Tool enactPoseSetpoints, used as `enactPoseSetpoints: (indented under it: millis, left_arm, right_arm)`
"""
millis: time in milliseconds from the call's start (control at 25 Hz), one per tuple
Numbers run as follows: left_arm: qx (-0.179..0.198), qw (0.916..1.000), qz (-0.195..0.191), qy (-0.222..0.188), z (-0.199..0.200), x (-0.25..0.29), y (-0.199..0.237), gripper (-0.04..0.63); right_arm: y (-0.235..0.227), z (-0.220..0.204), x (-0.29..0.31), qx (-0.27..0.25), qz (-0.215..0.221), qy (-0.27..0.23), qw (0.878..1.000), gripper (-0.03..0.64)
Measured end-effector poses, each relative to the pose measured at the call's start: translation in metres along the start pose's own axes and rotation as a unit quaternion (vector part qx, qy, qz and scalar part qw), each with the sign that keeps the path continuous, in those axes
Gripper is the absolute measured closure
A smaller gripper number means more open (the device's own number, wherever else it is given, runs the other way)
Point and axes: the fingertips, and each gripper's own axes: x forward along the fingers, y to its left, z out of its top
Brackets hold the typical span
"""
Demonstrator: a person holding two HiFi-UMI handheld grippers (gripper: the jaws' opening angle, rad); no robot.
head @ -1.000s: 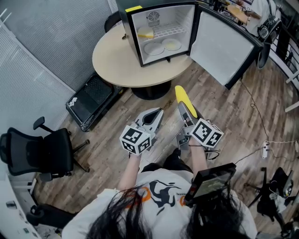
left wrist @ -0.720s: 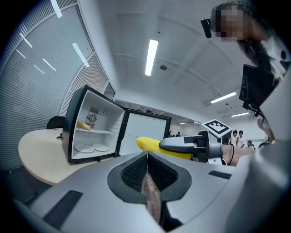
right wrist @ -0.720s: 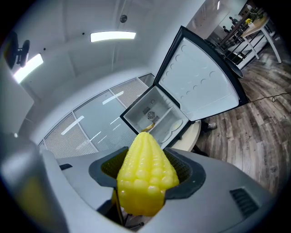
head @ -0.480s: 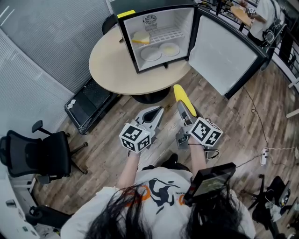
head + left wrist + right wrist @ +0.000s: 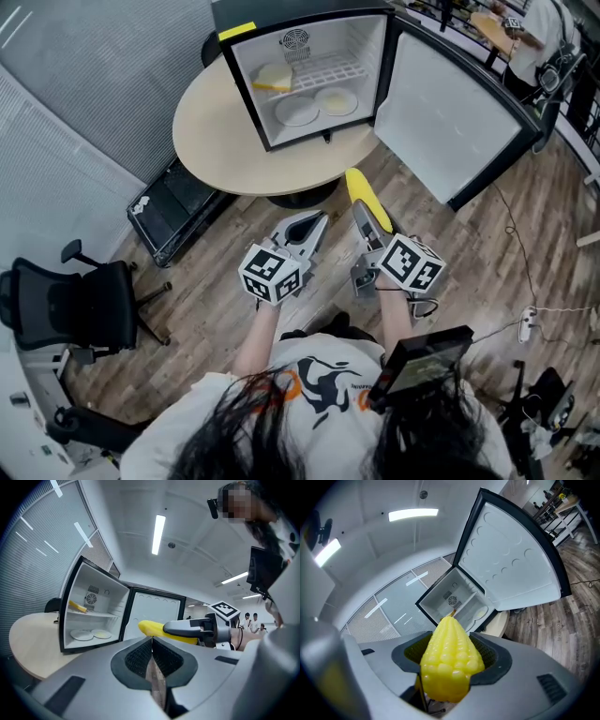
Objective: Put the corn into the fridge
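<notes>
Corn (image 5: 450,660) is clamped between right gripper (image 5: 373,217) fingers, tip forward, well short of the open fridge (image 5: 246,94) on the surface (image 5: 216,131). Left gripper (image 5: 151,641) fingers are pressed together, empty. Judged light, stiff, knobbly; the hold near its butt suits.

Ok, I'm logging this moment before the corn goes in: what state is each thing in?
fridge door: wide open
right gripper: shut on the corn
corn: held in the air, short of the fridge
left gripper: shut, empty
plates: flat on the fridge floor
</notes>
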Motion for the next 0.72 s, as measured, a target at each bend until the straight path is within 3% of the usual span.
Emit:
enactPoseSetpoints:
  millis: [720]
  left_arm:
    - [0.0,0.9996,0.021,0.018,-0.01,0.029,-0.003,0.583]
  right_arm:
    - [-0.03,0.012,0.004,0.007,0.007,0.018,1.0,0.36]
